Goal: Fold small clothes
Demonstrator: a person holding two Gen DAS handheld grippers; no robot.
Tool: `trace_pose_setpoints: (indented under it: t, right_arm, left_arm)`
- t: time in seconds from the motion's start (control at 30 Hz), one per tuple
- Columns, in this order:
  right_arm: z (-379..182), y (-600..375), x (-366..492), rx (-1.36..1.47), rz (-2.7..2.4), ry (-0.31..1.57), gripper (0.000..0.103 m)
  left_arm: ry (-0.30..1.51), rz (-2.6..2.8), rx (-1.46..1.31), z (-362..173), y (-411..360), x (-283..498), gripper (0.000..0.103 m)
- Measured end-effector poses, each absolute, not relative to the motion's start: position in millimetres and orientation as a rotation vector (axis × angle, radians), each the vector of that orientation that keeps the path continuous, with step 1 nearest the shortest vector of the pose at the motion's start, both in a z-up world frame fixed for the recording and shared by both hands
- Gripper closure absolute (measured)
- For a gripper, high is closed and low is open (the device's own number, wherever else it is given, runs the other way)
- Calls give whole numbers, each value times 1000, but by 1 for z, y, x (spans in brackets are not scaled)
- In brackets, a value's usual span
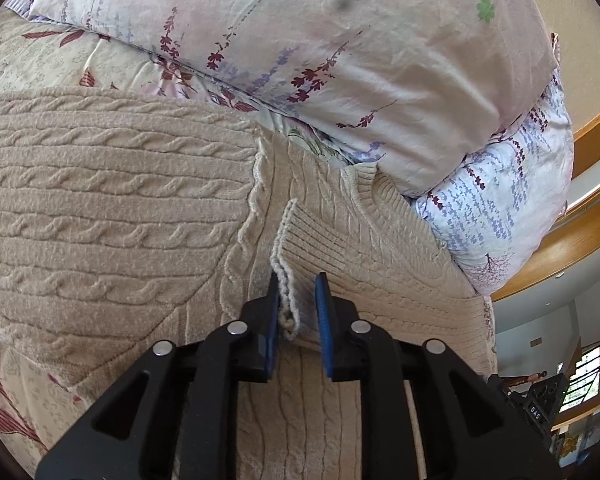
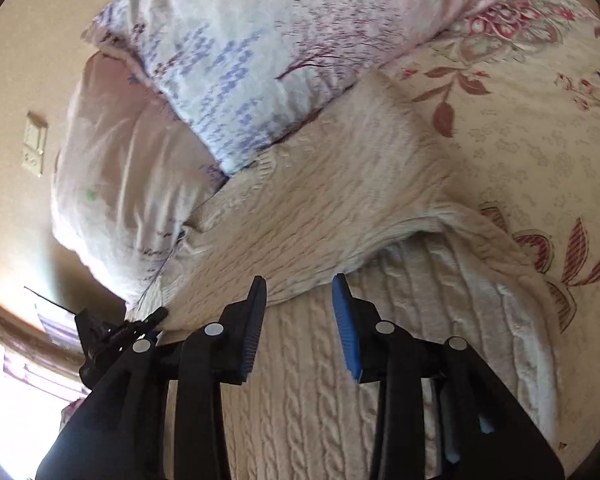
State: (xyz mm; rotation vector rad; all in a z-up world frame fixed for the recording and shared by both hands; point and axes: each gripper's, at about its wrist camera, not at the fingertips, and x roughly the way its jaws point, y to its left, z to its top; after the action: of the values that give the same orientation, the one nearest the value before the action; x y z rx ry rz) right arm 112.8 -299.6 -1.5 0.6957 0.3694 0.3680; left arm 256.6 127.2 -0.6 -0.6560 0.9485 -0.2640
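While pillows (image 1: 300, 40) crowd the sweater (image 1: 100, 200), both hand-held grippers, left (image 1: 298, 304) and right (image 2: 300, 300), hang released.

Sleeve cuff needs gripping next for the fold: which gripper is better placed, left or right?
Left. The left gripper is open with the ribbed sleeve cuff already between its jaws. The right gripper, also open, hovers over the sweater's body.

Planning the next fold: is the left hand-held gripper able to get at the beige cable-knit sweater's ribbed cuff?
Probably yes: the left hand-held gripper is open, its jaws already astride the ribbed cuff, nothing between.
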Motion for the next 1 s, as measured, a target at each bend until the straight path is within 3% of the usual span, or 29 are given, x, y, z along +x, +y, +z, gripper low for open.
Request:
trace_pose_setpoints:
  t: [0.07, 0.13, 0.37, 0.5, 1.0]
  right_arm:
    - [9, -289, 106, 619, 365, 331, 64]
    - [16, -286, 106, 589, 349, 298, 42]
    - [4, -293, 141, 589, 277, 355, 32]
    - [2, -291, 135, 593, 343, 323, 13]
    - [-2, -292, 109, 590, 423, 249, 2]
  left_arm:
    - [933, -273, -679, 5, 133, 248, 61]
    - [902, -280, -671, 15, 140, 235, 59]
    - [784, -170, -697, 41, 217, 180, 49]
    - [763, -4, -789, 36, 278, 158, 49]
    - [675, 215, -1148, -2, 335, 146, 52]
